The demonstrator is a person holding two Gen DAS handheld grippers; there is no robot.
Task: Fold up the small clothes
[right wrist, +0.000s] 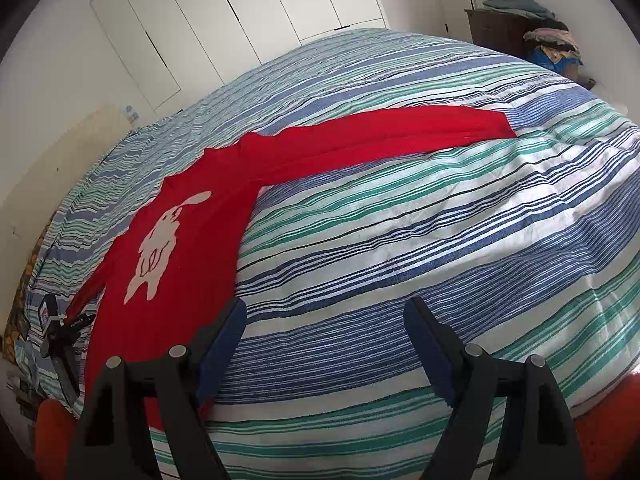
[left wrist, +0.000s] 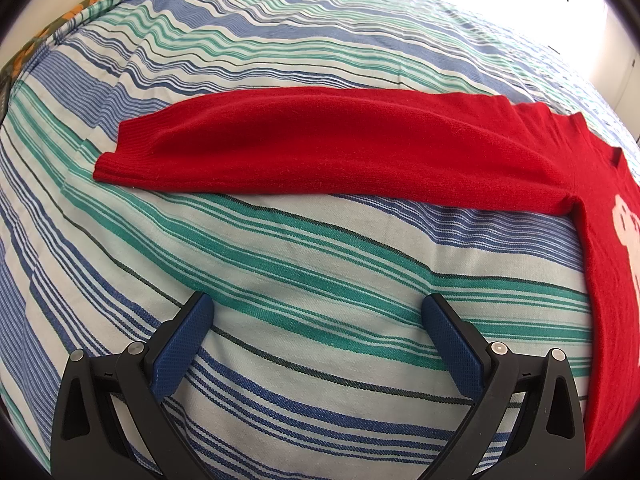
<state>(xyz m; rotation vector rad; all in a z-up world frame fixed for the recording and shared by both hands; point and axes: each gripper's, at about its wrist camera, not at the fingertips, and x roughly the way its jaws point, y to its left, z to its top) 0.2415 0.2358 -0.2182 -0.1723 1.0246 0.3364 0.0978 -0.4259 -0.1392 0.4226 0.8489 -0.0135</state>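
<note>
- Looking along both grippers, we see a red knitted sweater [right wrist: 192,264] spread flat, front side up, on a bed [right wrist: 400,240] covered with a blue, green and white striped bedspread.
- On the chest we make out a white animal motif [right wrist: 160,240]; in the left wrist view only its edge [left wrist: 628,232] shows at the frame's right.
- One long sleeve [left wrist: 320,152] lies stretched out straight from the body, its ribbed cuff [left wrist: 120,152] flat on the stripes; the knit looks smooth, with only a soft crease along the sleeve.
- The other sleeve [right wrist: 376,132] reaches away across the bed in the right wrist view, also laid out flat.
- Our left gripper [left wrist: 318,312] has its blue-padded fingers spread wide and holds nothing; it hovers over bare bedspread, near the outstretched sleeve but apart from it.
- Our right gripper [right wrist: 324,320] is likewise spread wide and empty, its left finger [right wrist: 224,344] showing in front of the sweater's side edge; we cannot tell whether it touches the fabric.
- Beyond the bed we see white wardrobe doors [right wrist: 240,12] and a dark dresser [right wrist: 500,28] piled with clothes.
</note>
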